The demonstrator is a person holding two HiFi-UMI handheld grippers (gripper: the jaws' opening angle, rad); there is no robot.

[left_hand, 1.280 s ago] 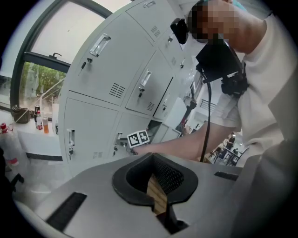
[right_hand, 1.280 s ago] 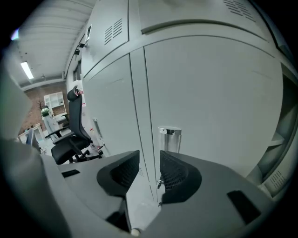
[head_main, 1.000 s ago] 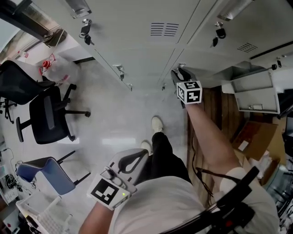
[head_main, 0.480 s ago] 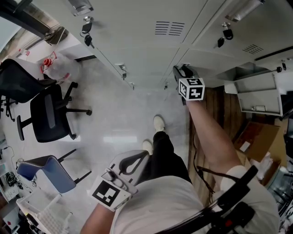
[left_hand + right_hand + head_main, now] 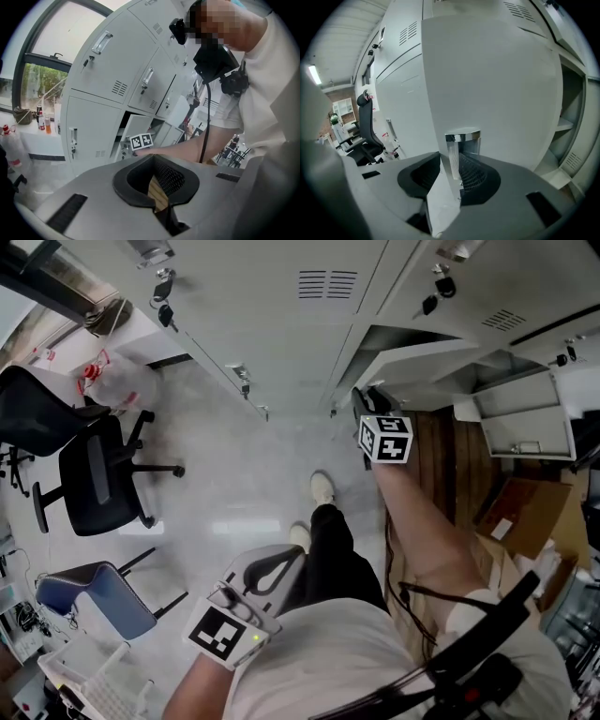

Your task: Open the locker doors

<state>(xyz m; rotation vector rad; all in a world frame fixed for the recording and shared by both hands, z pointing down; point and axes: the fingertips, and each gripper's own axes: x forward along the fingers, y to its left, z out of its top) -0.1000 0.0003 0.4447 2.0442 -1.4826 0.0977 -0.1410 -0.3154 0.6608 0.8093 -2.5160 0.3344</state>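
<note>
Right gripper (image 5: 459,158): fingers, just closing, clamp chrome handle (image 5: 463,137) of white locker door (image 5: 497,84). Left gripper (image 5: 153,161): fingers together, empty. Head view hides handle.

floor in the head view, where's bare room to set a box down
The widest bare floor lies between the lockers, the black chair and the person's shoes. A narrower strip runs between the blue chair and the legs. Right of the outstretched arm it is crowded: an open locker door and a cardboard box.
</note>
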